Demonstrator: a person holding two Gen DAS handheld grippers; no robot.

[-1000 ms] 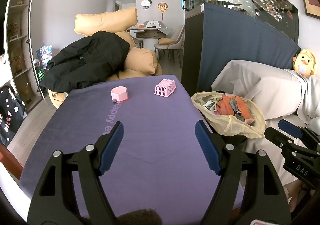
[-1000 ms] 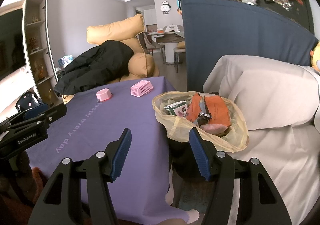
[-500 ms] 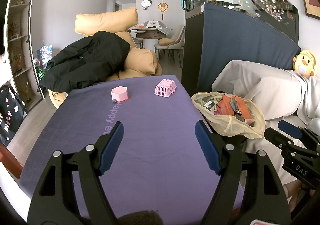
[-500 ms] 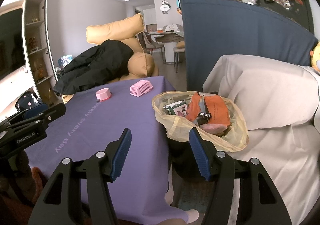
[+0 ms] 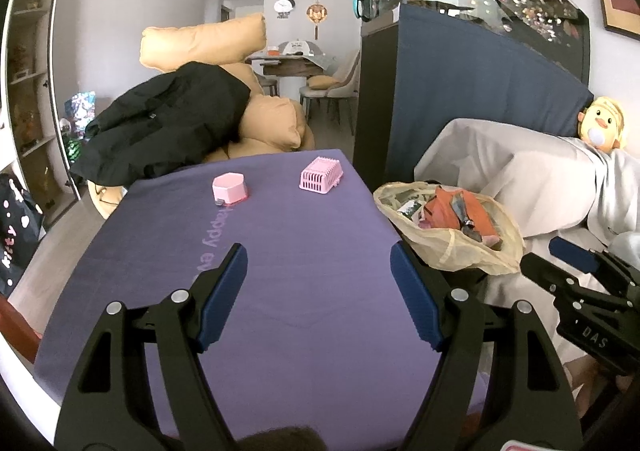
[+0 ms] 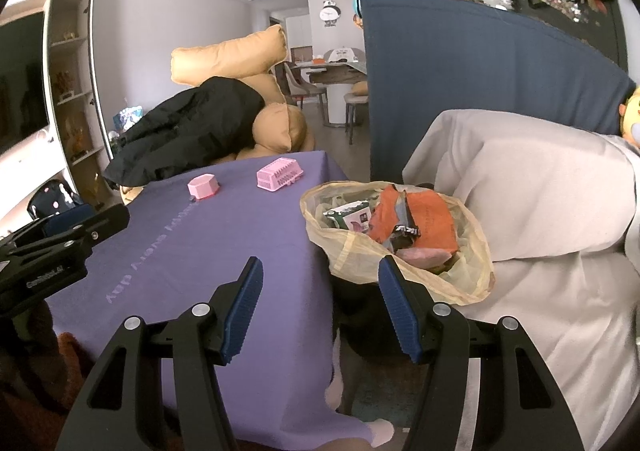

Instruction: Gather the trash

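Trash looks mostly collected, as far as you can see: the bag [image 6: 400, 235], just off the tabletop's [image 5: 280, 271] right edge, bulges with an orange wrapper [image 6: 416, 223] and a carton. Only two pink boxes [image 5: 320, 175] remain on the purple cloth, likely not litter. Your left tool [image 5: 318, 283] and right tool [image 6: 320, 299] both gape wide, holding nothing.
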